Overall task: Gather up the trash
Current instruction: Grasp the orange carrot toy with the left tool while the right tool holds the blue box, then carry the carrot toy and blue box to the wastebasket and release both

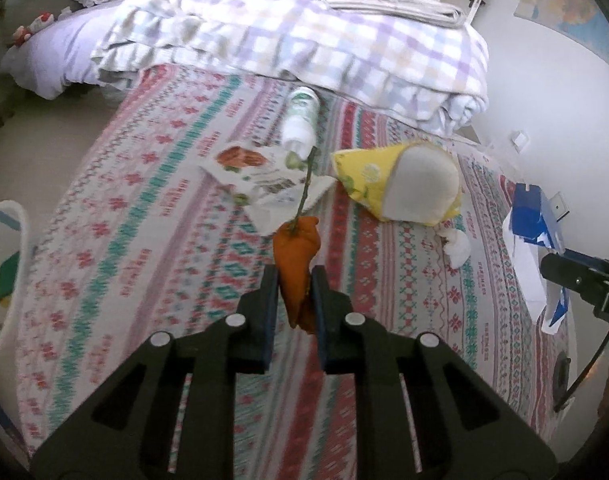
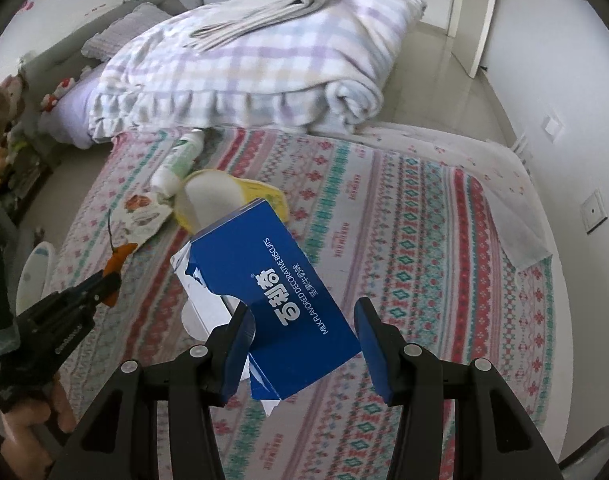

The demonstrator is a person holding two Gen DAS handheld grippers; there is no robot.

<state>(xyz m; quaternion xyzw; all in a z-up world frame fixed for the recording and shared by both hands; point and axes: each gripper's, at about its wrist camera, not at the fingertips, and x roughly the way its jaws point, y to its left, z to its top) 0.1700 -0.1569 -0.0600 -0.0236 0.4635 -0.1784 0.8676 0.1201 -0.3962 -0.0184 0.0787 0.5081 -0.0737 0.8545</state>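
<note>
My left gripper (image 1: 295, 280) is shut on an orange wilted flower with a long green stem (image 1: 298, 256), held above the patterned bedspread (image 1: 152, 208); it also shows in the right wrist view (image 2: 116, 268). My right gripper (image 2: 304, 320) stands around a torn blue biscuit box (image 2: 272, 280), lifted off the bed; its jaws are wide and the right pad looks apart from the box. The box shows in the left wrist view (image 1: 532, 220). On the bed lie a white snack wrapper (image 1: 260, 172), a white and green bottle (image 1: 300, 120), a yellow packet (image 1: 396, 176) and a crumpled tissue (image 1: 456, 246).
A folded checked quilt (image 1: 304, 40) with a folded grey cloth (image 1: 388, 2) on top lies across the far bed. A white bin (image 1: 4, 272) stands at the bed's left side. White wall with sockets runs on the right (image 2: 592, 208). Plush toys sit far left (image 2: 0, 120).
</note>
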